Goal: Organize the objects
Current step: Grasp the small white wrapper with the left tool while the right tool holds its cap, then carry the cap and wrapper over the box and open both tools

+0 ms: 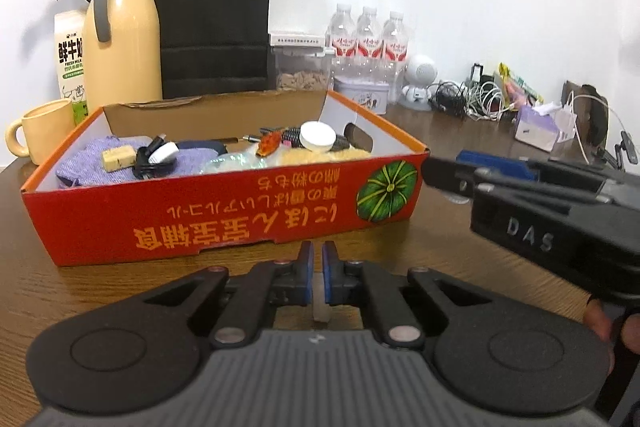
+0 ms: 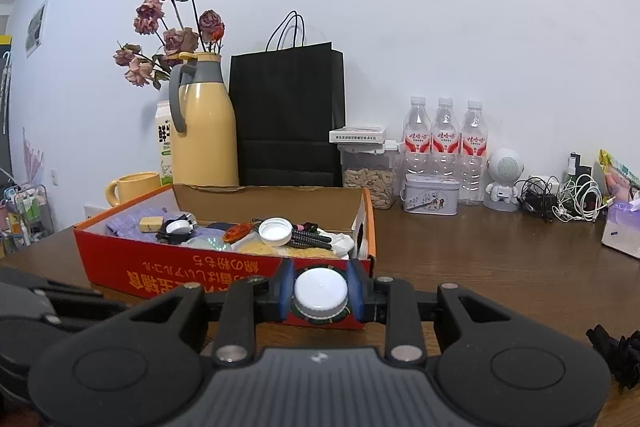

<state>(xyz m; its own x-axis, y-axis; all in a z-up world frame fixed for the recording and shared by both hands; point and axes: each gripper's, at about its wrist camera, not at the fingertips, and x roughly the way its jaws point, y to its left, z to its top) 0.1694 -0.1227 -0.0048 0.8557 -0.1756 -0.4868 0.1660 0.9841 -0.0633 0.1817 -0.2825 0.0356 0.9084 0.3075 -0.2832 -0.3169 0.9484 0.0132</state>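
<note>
With the white bottle cap clamped in right gripper jaws just short of the red box on the desk, step = stowing it. Next: lift over rim, release beside 2nd cap. Left gripper jaws together, empty.

Ahead of my left gripper, matt black plastic with blue rubbery pads, sits a printed cardboard box, glossy red outside, raw brown inside. In my right gripper there's a smooth white plastic cap, slightly shiny. Under both, the desk is dark grained wood.
</note>
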